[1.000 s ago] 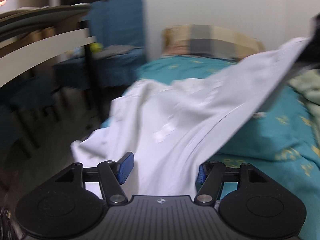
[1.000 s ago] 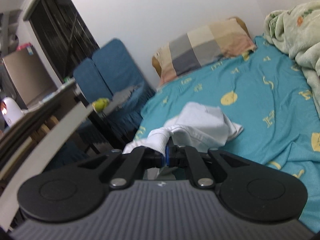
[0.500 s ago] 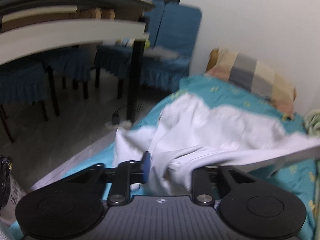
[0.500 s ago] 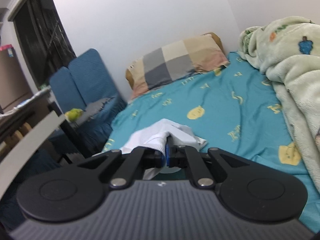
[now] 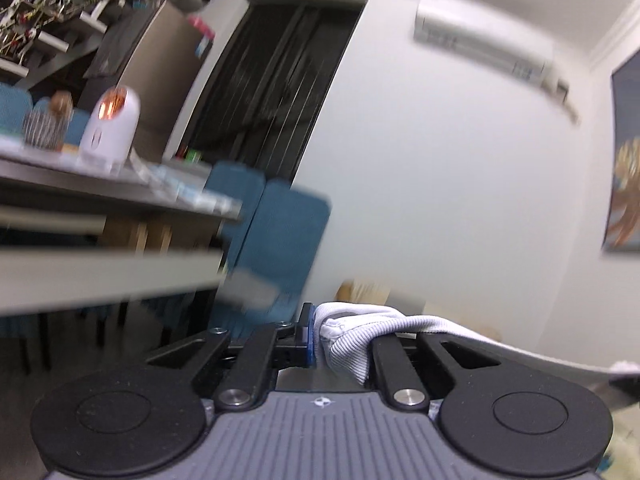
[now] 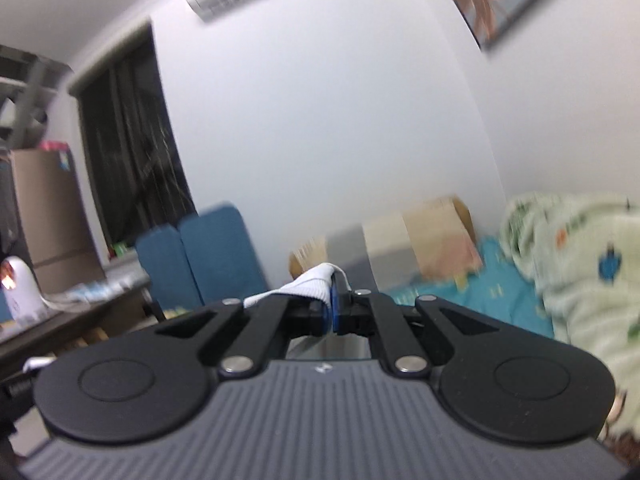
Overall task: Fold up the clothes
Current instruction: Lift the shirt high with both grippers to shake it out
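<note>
Now swinging up off the bed toward the wall, both clamping ribbed hem of soft, light white cotton garment [image 5: 352,334]: left gripper [image 5: 340,336] pinching at its 12 o'clock, right gripper [image 6: 333,312] likewise, cloth sagging between, likely needing firm edge holds.

Most of the white garment [image 5: 352,336] is hidden below both hand-held grippers, with only ribbed edges showing. The pillow [image 6: 404,240] and blue chairs [image 5: 276,240] are smeared by motion blur. The poster [image 5: 626,184] is cut off by the right edge, and the small things on the desk [image 5: 120,196] are too blurred to tell.
</note>
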